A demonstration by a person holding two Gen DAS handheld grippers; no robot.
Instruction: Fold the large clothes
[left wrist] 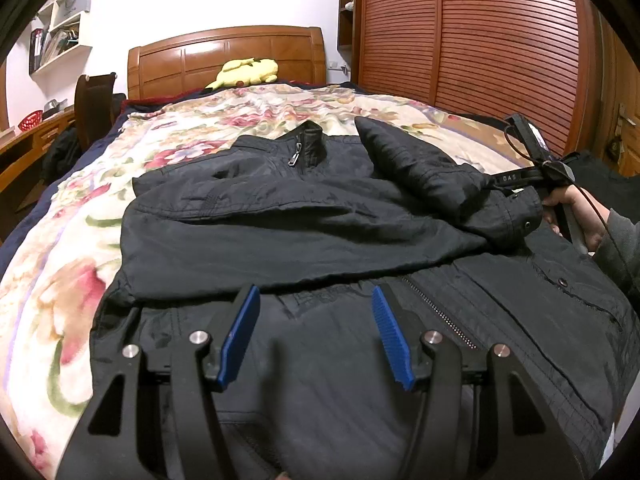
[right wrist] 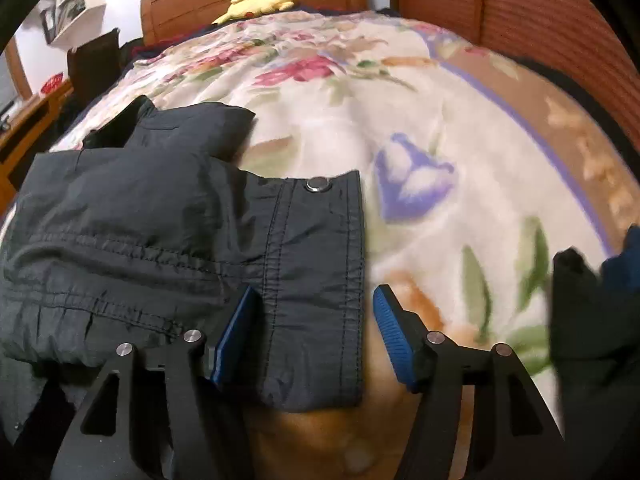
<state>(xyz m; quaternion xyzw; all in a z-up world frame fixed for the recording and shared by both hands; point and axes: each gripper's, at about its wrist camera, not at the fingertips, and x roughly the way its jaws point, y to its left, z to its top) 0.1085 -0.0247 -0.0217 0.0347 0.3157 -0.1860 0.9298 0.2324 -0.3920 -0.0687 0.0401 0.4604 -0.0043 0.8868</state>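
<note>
Black padded nylon jacket (left wrist: 320, 216) lies spread on the floral blanket (left wrist: 72, 272), sleeves folded across it. Left gripper (left wrist: 316, 336) hovers over its hem, jaws apart, empty. Right gripper (right wrist: 316, 332) straddles the snap-buttoned cuff (right wrist: 316, 240), jaws apart. Beyond the jacket, a yellow plush toy (left wrist: 248, 72) sits by the headboard.

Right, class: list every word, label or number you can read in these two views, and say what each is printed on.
"DAS": white letters on the black body of the right tool, left wrist view.
Items on the wall shelves: too small and blurred to read.
Jacket snaps and zipper: no readable marking.
</note>
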